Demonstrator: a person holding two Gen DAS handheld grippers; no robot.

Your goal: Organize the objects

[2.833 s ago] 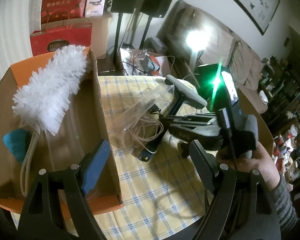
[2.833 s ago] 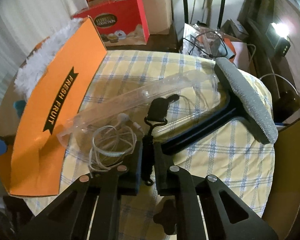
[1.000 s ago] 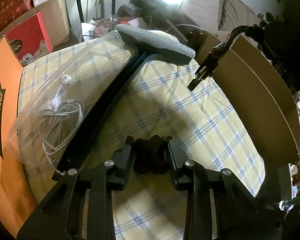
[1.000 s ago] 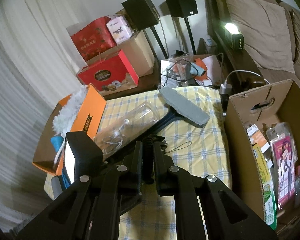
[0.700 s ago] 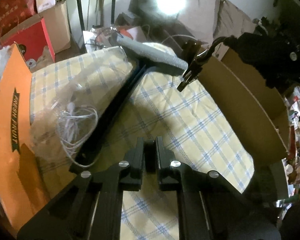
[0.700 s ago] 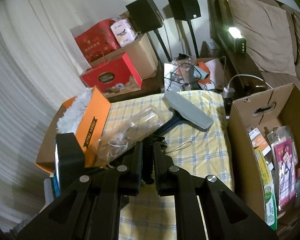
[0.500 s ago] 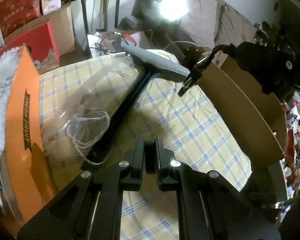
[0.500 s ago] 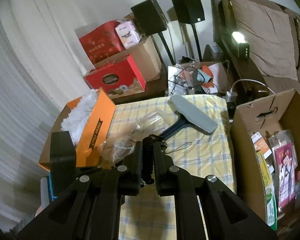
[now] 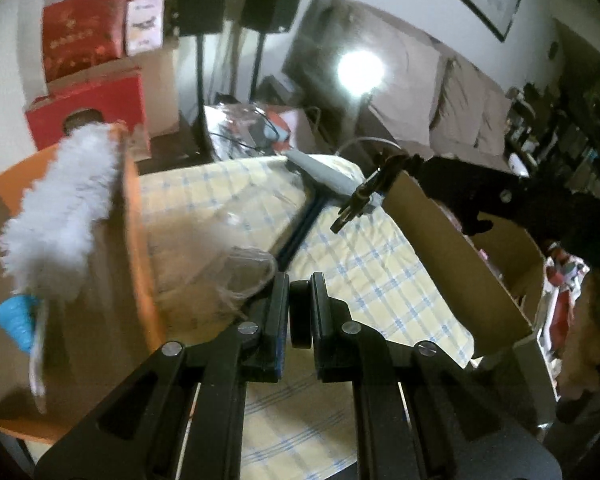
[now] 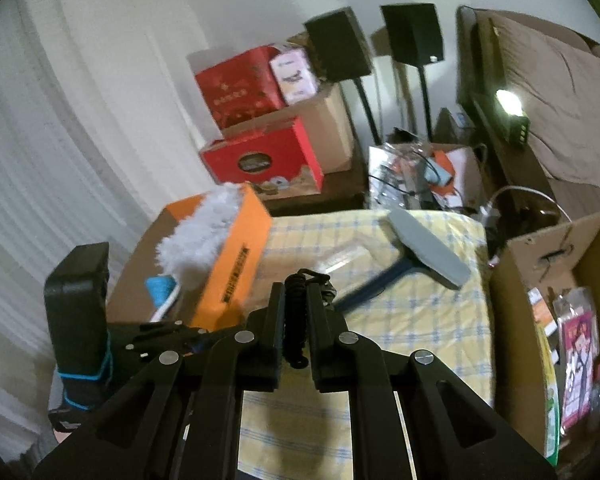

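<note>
Your left gripper (image 9: 300,308) is clamped on a small black knob (image 9: 301,314), its jaws pressed close on either side, above the near end of the checked cloth (image 9: 380,264). Your right gripper (image 10: 297,312) is clamped on a black coiled cord (image 10: 296,320) that stands upright between the pads, with a clip and loop at its top.

Left view only: the right gripper comes in from the right as a dark shape, and the cord's far end hangs free from it as a clip (image 9: 356,200) over the cloth, beside the near wall of the brown box (image 9: 452,256). It also shows the clear sleeve (image 9: 228,248) with white earphones inside, blurred, lying against the orange box (image 9: 140,248).

Right view only: the inside of the brown box (image 10: 540,264), with packets (image 10: 576,344) standing in it, and the left gripper's black body (image 10: 80,312) with a blue band at lower left.

Both views: the white duster (image 9: 64,208) lies in the orange box with its blue handle (image 9: 18,320) nearer. The squeegee (image 10: 424,252) lies across the cloth, grey head at the far end, dark handle running towards you.

Farther back: red boxes (image 10: 256,160), two black speakers (image 10: 412,36) on stands, a bright lamp (image 9: 360,72).
</note>
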